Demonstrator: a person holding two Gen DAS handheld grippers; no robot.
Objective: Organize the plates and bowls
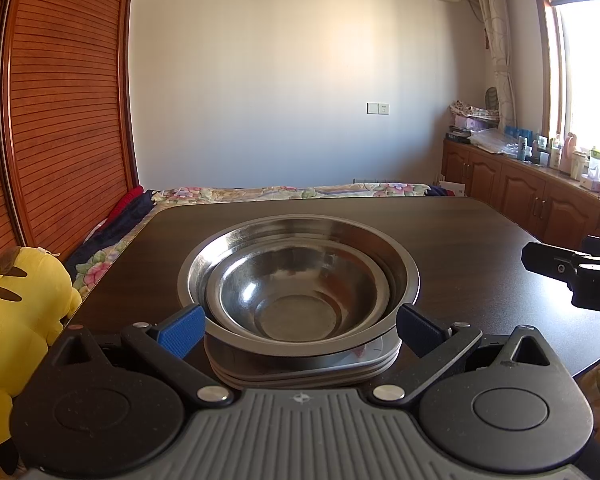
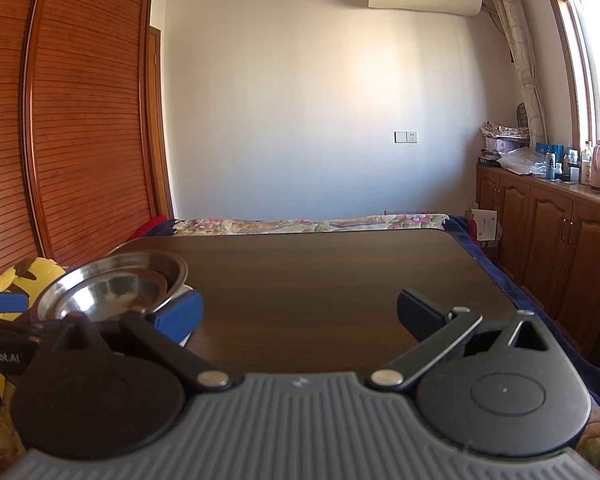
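- On the dark bench point(image 1: 480, 248), near its front-left part, stands the whole stack: a small steel bowl point(image 1: 296, 300) nested inside a large steel bowl point(image 1: 400, 264), both resting on a pile of pale plates point(image 1: 308, 374).
- Straddling that stack, the left gripper point(image 1: 298, 330) has its fingers spread wide, one blue pad point(image 1: 180, 330) to each side of the bowls' near edge and clasping nothing; whether a pad touches the rim I cannot tell.
- Right of the stack, the right gripper point(image 2: 300, 316) hangs over bare bench, its fingers wide apart and empty.
- Beyond the stack the bench carries no loose dishes in either view, so the sorting looks essentially finished.
- What may remain, by my judgement, is only squaring the stack or drawing both grippers away.
- Left of the stack, off the bench edge, sits a yellow plush toy point(image 1: 20, 304).
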